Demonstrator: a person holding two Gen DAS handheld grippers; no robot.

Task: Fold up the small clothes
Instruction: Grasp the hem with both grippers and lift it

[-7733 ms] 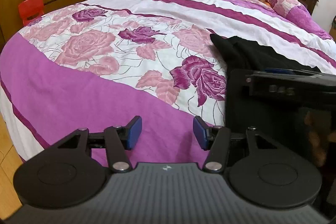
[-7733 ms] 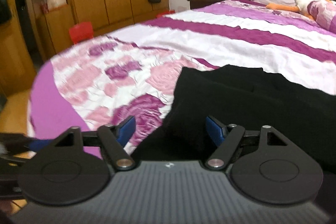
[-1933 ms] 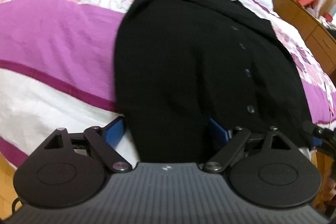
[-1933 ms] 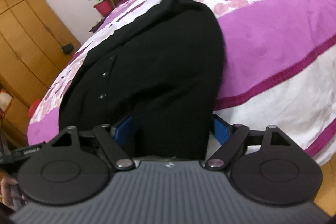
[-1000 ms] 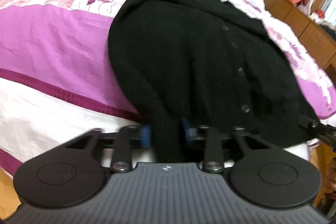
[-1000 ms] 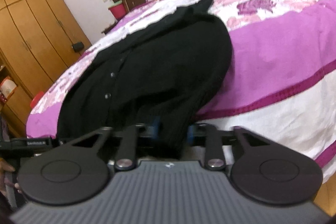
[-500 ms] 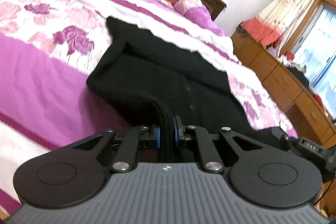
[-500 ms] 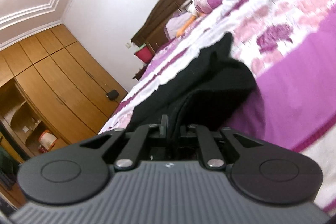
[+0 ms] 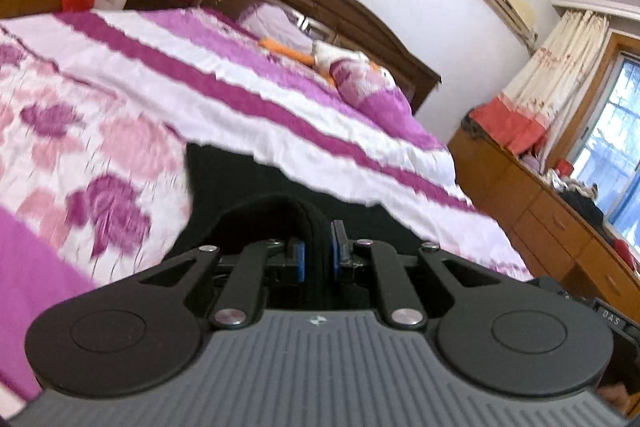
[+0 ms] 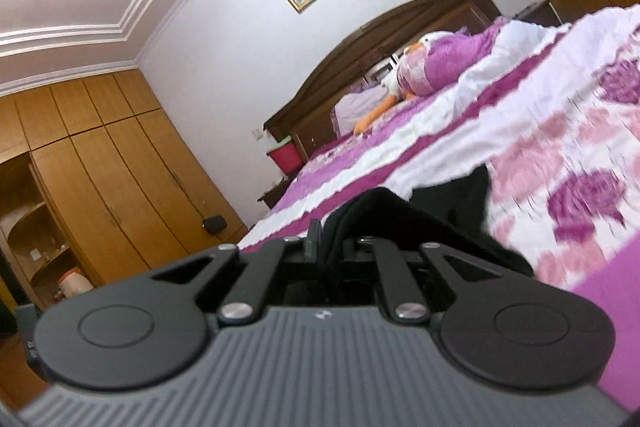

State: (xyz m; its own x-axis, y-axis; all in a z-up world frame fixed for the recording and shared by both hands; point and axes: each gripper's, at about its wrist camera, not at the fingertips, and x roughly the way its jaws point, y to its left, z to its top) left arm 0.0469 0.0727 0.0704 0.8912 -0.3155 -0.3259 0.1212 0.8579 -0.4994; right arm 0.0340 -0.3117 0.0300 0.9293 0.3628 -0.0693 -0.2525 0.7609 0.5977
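Observation:
A black buttoned garment (image 9: 240, 179) lies on the pink and white floral bedspread (image 9: 100, 131). My left gripper (image 9: 317, 251) is shut on a bunched edge of it, which arches up over the blue pads. My right gripper (image 10: 330, 241) is shut on another edge of the same garment (image 10: 452, 203), lifted off the bedspread (image 10: 560, 163). Both cameras are tilted up toward the headboard. Most of the garment is hidden below the grippers.
Pillows and a stuffed toy (image 9: 340, 67) lie by the dark wooden headboard (image 9: 320, 3). A wooden dresser (image 9: 540, 211) stands right of the bed, a wardrobe (image 10: 120, 179) to its left. A red bin (image 10: 284, 157) sits on the nightstand.
Both grippers closed on the garment's near edge about a second ago. They have since lifted it and tilted upward, toward the head of the bed.

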